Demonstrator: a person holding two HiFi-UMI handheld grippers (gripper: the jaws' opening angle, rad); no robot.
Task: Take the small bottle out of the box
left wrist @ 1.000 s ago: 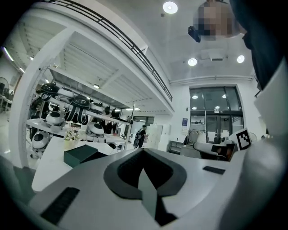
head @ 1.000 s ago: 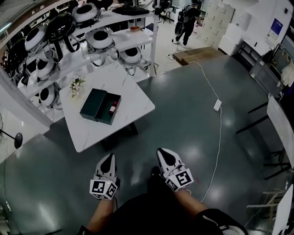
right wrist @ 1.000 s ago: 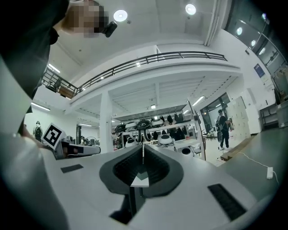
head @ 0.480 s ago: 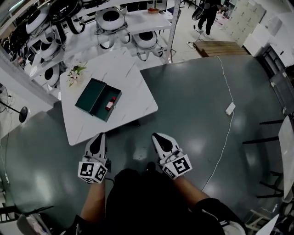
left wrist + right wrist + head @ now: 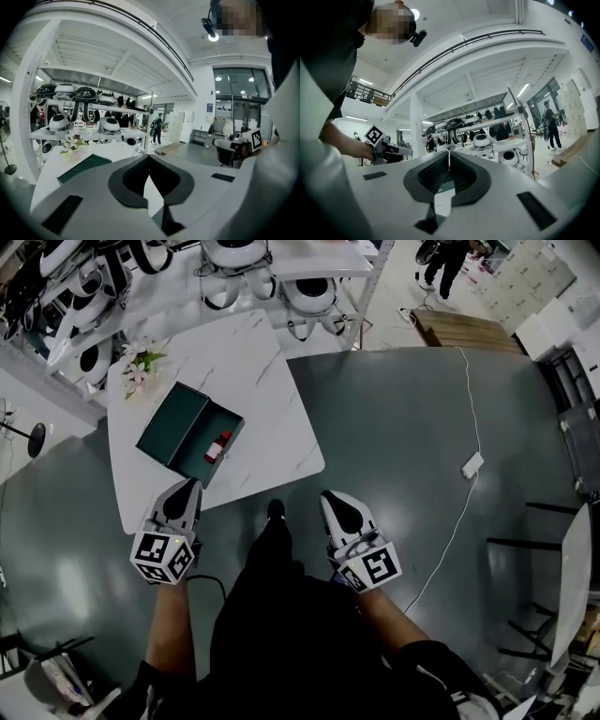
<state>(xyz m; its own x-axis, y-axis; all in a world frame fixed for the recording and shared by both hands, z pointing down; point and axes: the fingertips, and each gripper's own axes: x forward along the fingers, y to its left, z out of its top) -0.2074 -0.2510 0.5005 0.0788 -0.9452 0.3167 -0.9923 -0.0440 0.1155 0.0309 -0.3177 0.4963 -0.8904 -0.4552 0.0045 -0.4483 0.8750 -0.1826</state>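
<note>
The dark green box [image 5: 186, 432] lies open on the white marble table [image 5: 272, 418], lid folded to the left. Inside its right half lies the small red bottle [image 5: 217, 446]. My left gripper [image 5: 190, 486] is shut and empty, its tip over the table's near edge, just short of the box. My right gripper [image 5: 330, 499] is also shut and empty, over the floor to the right of the table's corner. In the left gripper view the closed jaws [image 5: 149, 158] point at the table, with the green box [image 5: 83, 167] to their left.
A small bunch of flowers [image 5: 139, 362] stands at the table's far left. White shelves [image 5: 309, 254] carrying round headsets rise behind the table. A white cable and power strip [image 5: 472, 465] lie on the grey floor at right. A person [image 5: 448, 259] stands far back.
The view has closed in on the table. Both grippers moved forward; the left one went from over the floor to the table's near edge. Both stayed shut.
</note>
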